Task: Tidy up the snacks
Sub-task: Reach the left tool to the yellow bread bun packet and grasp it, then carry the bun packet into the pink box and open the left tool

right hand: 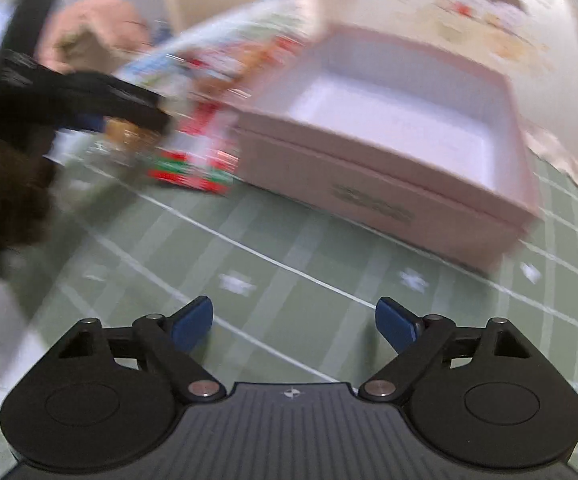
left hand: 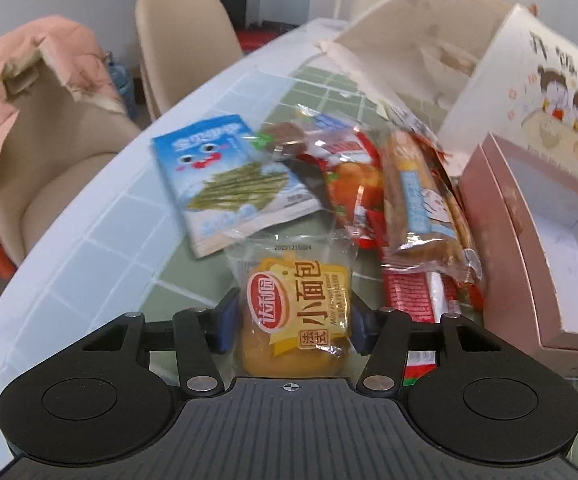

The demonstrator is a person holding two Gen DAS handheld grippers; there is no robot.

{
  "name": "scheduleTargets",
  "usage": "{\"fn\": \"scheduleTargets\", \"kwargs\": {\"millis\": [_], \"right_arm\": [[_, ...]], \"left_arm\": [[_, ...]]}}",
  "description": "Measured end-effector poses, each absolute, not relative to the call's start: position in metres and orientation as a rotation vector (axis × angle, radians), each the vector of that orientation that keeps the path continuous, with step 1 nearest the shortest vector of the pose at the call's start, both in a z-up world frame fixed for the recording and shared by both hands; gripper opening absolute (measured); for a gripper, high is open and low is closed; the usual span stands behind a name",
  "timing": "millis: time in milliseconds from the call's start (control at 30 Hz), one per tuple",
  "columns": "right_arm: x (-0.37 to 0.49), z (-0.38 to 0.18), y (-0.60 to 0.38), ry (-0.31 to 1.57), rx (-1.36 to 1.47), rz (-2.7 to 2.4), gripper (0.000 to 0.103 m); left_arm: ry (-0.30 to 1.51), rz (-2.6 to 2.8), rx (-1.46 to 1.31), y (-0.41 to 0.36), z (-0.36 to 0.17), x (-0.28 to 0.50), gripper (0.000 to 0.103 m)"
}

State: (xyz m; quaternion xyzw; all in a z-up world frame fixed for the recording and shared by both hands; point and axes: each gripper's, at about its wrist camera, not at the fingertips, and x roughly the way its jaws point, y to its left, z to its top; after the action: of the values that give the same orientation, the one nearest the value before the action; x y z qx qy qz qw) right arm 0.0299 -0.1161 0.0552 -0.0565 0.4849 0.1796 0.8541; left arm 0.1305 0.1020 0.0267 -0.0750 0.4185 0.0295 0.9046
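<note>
My left gripper (left hand: 294, 322) is shut on a clear packet of yellow mini bread (left hand: 295, 312), held just above the table. Beyond it lie a blue seaweed-snack bag (left hand: 225, 176), a red-orange packet (left hand: 353, 184), a long bread-stick packet (left hand: 421, 208) and a red wrapper (left hand: 421, 296). The open pink box (left hand: 545, 248) stands to the right with its illustrated lid (left hand: 537, 80) up. My right gripper (right hand: 293, 324) is open and empty over the green checked cloth (right hand: 249, 248), in front of the pink box (right hand: 377, 160). The right wrist view is blurred; the left gripper (right hand: 101, 100) with the bread shows at its left.
Beige chairs (left hand: 185, 40) stand along the table's far left edge, one with a pink jacket (left hand: 17, 80) over it. A white paper bag (left hand: 409, 40) lies behind the box. The red snack pile (right hand: 201, 148) sits left of the box.
</note>
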Motion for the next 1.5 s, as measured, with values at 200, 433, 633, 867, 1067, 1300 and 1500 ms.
{"fn": "scheduleTargets", "kwargs": {"millis": [200,433,633,867,1067,1300,1500], "right_arm": [[0.065,0.105,-0.052,0.905,-0.137,0.583,0.072],[0.239,0.097,0.003,0.978,0.075,0.46,0.071],[0.327,0.042,0.056,1.083,0.099,0.248,0.07],[0.262,0.046,0.069,1.053,-0.206,0.538,0.02],[0.163,0.06,0.012,1.171,-0.134,0.75,0.01],[0.07,0.067,-0.055,1.19,-0.097,0.806,0.01],[0.038,0.07,-0.109,1.167,-0.09,0.728,0.01]], "left_arm": [[0.866,0.106,-0.216,0.143,0.032,0.071,0.058],[0.846,0.097,-0.356,0.17,0.051,0.021,0.058],[0.85,0.085,-0.395,0.18,0.051,0.015,0.058],[0.843,0.141,-0.425,0.2,0.053,0.008,0.058],[0.881,0.115,-0.416,0.181,0.051,-0.004,0.058],[0.931,0.083,-0.391,0.138,0.053,-0.033,0.058],[0.928,-0.015,-0.34,0.089,0.07,-0.046,0.058]]}}
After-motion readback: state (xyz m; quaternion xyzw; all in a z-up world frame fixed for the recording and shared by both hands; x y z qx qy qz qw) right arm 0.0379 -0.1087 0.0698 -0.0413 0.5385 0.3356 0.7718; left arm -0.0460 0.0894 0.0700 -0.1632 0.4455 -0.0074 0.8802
